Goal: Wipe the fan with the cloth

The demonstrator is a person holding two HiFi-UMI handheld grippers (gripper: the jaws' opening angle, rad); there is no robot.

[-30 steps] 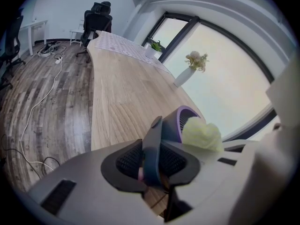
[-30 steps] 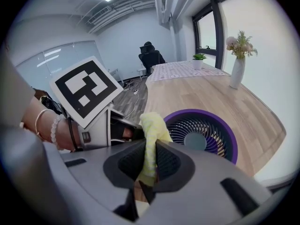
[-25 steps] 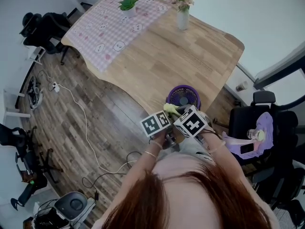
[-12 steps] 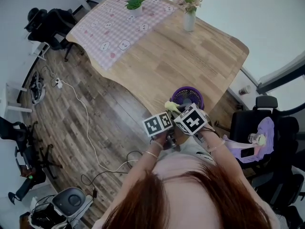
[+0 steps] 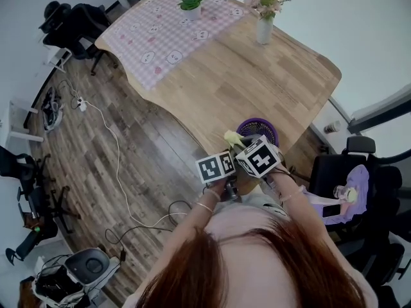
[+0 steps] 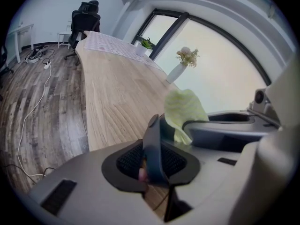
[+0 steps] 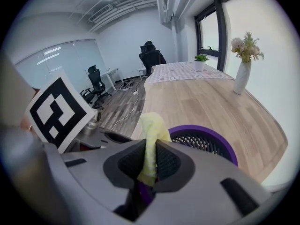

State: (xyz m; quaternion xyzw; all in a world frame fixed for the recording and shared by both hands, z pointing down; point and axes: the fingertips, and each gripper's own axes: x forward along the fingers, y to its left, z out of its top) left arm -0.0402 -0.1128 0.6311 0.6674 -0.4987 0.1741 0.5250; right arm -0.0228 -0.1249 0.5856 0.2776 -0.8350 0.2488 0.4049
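Now right fingers [image 7: 171, 162] pinch yellow cloth [image 7: 152, 137] by purple fan [image 7: 208, 138]; left fingers [image 6: 127, 161] clamp a dark strip [image 6: 153, 149].

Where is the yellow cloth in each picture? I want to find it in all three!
Head view: the yellow cloth pokes up at the left edge of the purple fan.
Left gripper view: the cloth is middle-right, sticking up from the right gripper.
Right gripper view: the cloth is low in the middle, pinched in that gripper.
Shared landmark: the white vase of flowers, seen in all three.
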